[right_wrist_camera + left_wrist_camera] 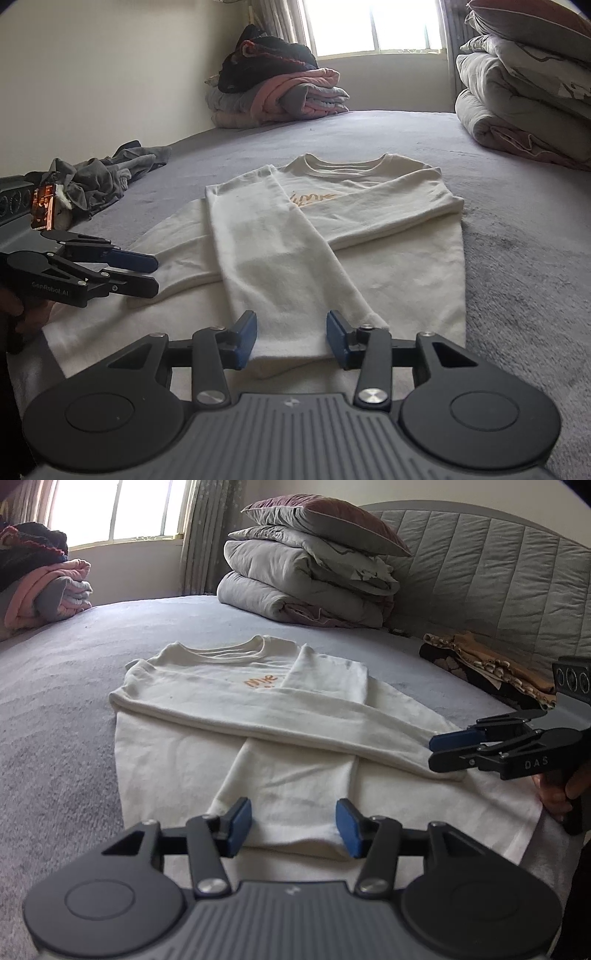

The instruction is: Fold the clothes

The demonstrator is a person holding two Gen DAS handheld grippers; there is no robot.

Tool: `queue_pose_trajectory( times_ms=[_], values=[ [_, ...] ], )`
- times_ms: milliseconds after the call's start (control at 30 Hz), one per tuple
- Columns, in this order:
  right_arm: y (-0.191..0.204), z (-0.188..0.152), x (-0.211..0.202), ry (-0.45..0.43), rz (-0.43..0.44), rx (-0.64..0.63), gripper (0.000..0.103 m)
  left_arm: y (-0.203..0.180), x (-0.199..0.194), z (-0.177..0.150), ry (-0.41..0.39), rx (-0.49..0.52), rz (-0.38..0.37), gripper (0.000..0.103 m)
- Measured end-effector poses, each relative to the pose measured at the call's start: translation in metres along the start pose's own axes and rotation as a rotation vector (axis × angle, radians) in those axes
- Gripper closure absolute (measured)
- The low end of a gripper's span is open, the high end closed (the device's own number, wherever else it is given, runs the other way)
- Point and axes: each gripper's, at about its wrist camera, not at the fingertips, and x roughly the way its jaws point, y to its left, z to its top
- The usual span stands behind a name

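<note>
1. A cream sweatshirt [236, 716] is laid flat on the grey bed [55, 701], both sleeves crossed over its front
2. The left gripper [293, 825] is seen released, its fingers [240, 823] spread either side of a sleeve cuff; the right gripper [291, 339] is likewise held apart over the other cuff
3. Only the left view shows a patterned brown garment [487, 664] by the headboard [480, 565]; only the right view shows crumpled grey clothes [107, 173]
4. Stacked bedding [306, 579] and a clothes pile [277, 92] are set far back
5. The orange print [262, 682] is partly covered by a sleeve
</note>
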Motion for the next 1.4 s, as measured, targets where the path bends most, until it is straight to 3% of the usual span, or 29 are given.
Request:
queue_pose_trajectory(
  times_ms=[467,733,1067,1400],
  values=[
    [-0.014,-0.014,-0.022,-0.013,-0.027,0.053,0.051,-0.003,-0.022,-0.019,-0.004,0.021,-0.02,0.04],
    [-0.006,-0.025,-0.037,0.016,-0.049,-0.038,0.05,-0.007,-0.036,-0.028,-0.002,0.032,0.012,0.04],
    [-0.004,-0.031,-0.055,0.086,-0.076,-0.098,0.049,-0.024,-0.038,-0.02,0.086,0.073,0.112,0.038],
    [0.004,-0.028,-0.061,0.163,-0.126,-0.114,0.045,-0.041,-0.026,-0.003,0.209,0.087,0.235,0.025]
  ],
)
